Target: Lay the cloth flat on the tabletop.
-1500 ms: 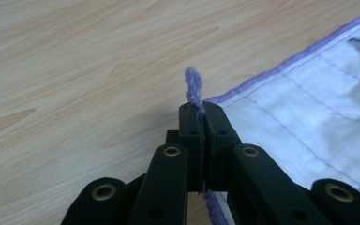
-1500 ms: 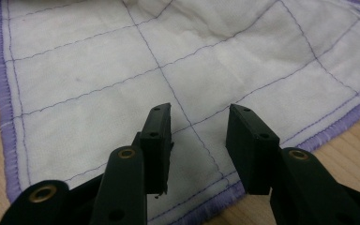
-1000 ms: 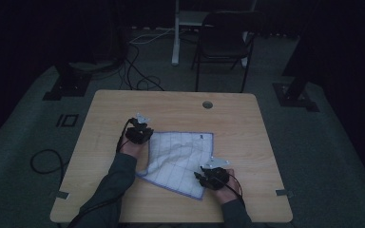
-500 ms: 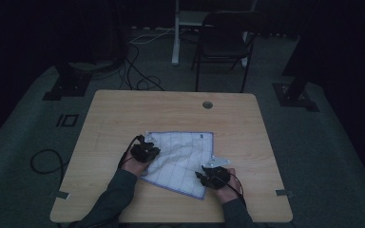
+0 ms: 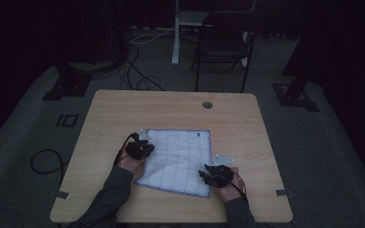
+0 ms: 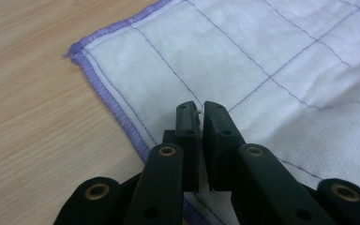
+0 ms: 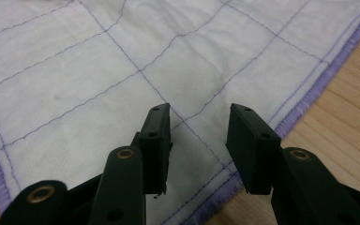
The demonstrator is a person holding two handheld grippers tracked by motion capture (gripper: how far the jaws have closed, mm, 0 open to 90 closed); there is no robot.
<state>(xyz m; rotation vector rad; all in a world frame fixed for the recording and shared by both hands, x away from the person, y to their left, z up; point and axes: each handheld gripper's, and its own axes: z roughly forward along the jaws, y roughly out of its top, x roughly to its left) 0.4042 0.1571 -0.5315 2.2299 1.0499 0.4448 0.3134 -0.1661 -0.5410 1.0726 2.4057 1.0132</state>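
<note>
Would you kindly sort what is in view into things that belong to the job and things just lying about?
In the job:
white cloth
left claw, nearly closed above it
right claw, open above it

Lying about:
chair
floor cables
table underneath

Wooden table (image 5: 123, 109) with round grommet hole (image 5: 207, 104), dark chair (image 5: 223, 42) behind, cables (image 5: 140, 78) on grey floor (image 5: 24, 137)

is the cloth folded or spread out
Spread out: the cloth lies as one flat layer on the table, all four purple edges showing.
</note>
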